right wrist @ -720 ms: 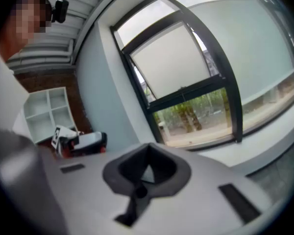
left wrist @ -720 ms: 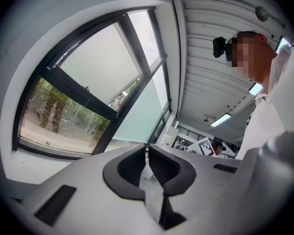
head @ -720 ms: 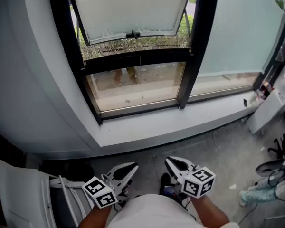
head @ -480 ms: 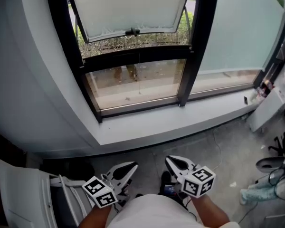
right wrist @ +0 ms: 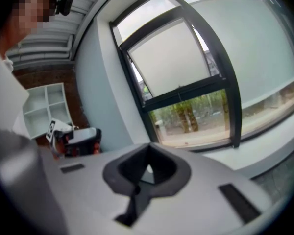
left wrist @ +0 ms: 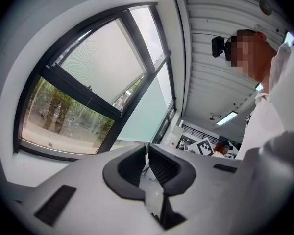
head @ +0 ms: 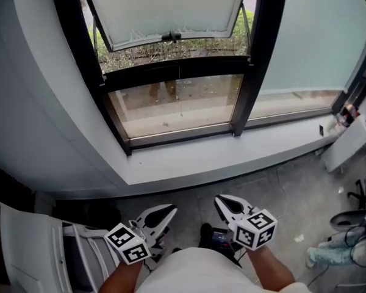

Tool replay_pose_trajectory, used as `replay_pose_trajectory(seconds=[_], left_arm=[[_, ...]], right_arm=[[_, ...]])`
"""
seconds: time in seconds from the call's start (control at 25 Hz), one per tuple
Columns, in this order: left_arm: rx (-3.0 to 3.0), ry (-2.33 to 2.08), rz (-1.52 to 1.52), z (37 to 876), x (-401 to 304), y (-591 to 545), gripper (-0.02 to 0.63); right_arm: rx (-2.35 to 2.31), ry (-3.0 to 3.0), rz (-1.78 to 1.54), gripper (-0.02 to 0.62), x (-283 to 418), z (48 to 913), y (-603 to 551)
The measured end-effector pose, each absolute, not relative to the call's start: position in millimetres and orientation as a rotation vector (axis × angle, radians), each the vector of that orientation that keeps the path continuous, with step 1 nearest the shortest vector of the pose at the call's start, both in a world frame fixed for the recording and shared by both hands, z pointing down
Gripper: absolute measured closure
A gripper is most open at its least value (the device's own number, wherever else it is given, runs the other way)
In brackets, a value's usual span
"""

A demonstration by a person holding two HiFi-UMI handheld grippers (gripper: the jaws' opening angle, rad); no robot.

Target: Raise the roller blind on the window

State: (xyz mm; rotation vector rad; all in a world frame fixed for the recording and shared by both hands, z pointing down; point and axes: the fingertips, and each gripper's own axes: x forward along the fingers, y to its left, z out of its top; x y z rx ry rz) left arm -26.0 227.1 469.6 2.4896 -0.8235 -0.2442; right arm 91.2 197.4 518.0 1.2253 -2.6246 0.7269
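Left gripper [head: 165, 213]: your jaws are pressed together on nothing, low by your body.
Roller blind [head: 171, 8]: ahead and above, well apart from both grippers, over the upper pane; its bottom edge runs left to right.
Right gripper [head: 222, 202]: pressed together, empty; neither hand is clearly nearer.

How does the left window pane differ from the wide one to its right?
The left window is covered only at the top, by a whitish roller blind, with greenery visible below; the right window is pale green almost down to the sill. The left window has a black crossbar; the right window shows none. Both have black frames.
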Motion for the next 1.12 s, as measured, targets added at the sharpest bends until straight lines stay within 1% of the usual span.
replay_pose_trajectory(seconds=[0.56,0.64,0.72,0.76,1.12], left_arm=[[2.457,-1.002,-0.262,453.6,30.5,124.7,0.566],[2.453,-1.032,-0.259,452.5,35.4,114.3,0.566],[2.448,-1.066,-0.257,452.4,37.6,105.1,0.566],[2.445,-1.082,-0.255,452.6,38.4,101.4,0.565],[2.436,-1.154,-0.238,452.0,37.3,67.5,0.565]], right_arm=[[1.072,-2.638,0.586,0.566,149.4,511.3,82.0],[1.030,-2.636,0.570,0.544,153.8,513.8,71.0],[0.994,-2.638,0.571,0.500,156.4,518.1,60.4],[0.979,-2.638,0.576,0.494,157.5,520.8,55.7],[0.932,-2.633,0.588,0.489,154.0,532.3,18.4]])
